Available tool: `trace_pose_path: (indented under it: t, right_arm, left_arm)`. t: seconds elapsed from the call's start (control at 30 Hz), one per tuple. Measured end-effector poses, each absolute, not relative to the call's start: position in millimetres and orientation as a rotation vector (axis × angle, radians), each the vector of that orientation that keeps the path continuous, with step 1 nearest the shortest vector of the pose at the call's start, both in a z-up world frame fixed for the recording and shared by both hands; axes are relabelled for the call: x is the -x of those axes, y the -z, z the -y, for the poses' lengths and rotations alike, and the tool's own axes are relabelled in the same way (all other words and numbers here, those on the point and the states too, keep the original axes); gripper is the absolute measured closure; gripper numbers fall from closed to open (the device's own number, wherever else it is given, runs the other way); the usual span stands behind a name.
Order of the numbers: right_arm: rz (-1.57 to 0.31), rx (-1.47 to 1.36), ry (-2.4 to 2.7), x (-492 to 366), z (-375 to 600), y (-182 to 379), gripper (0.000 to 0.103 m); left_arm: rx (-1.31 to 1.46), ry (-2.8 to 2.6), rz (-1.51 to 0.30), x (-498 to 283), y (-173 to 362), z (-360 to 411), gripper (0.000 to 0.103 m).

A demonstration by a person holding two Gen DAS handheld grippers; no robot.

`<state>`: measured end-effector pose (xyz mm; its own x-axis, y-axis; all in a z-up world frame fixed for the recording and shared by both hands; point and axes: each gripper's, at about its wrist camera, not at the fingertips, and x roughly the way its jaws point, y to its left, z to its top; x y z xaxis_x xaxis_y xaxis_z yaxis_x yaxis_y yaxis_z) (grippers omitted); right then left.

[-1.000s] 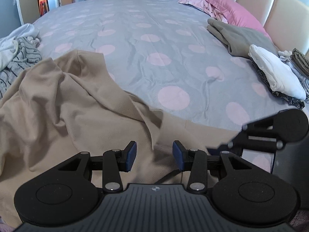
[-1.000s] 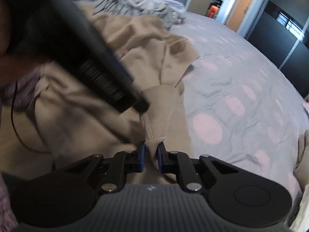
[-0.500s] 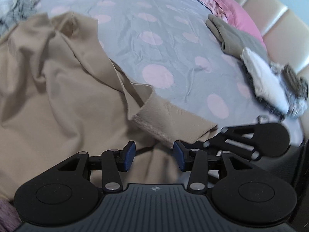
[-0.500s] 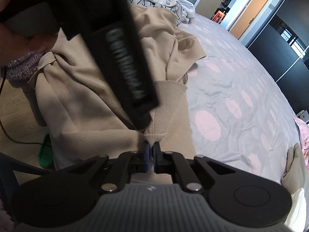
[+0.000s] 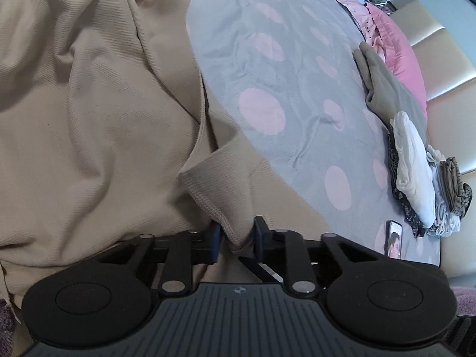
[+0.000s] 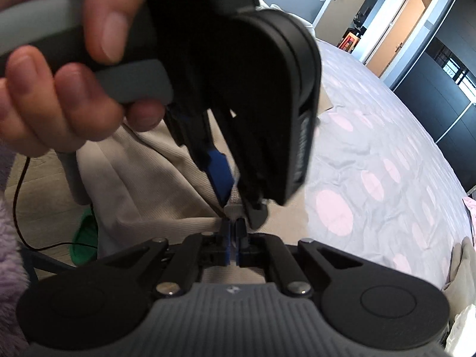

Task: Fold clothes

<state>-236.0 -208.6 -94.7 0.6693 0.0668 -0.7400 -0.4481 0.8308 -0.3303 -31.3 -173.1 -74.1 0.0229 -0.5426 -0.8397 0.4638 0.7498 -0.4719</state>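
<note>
At the near edge of the spotted bed (image 5: 291, 68), the left gripper (image 5: 236, 235) – jaws just closing – now pinches the beige garment (image 5: 89, 113) hem beside the right gripper (image 6: 232, 239), already clamped there – both corners seem secured for folding.

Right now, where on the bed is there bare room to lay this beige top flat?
The spotted bedspread is bare between the beige top and the folded pile. Near the phone it is crowded.

beige garment (image 5: 89, 104) cut off left, phone (image 5: 394, 239) screen too small
</note>
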Motion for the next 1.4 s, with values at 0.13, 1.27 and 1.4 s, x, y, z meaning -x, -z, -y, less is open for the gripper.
trace_pose_path:
  t: [0.13,1.27,1.4]
  right_arm:
    - [-0.794,0.520,-0.315,236,209,93,0.097]
    - [-0.800,0.675,-0.291,148,192,66,0.072]
    - [-0.765,0.766,-0.314,113,196,64,0.072]
  left_arm:
    - [0.019,0.737,-1.298,32,71,171,0.097]
    - [-0.448,0.216,-0.991,-108,0,9,0.098]
    - [-0.424,0.174,-1.000,-120,9,-6,0.098]
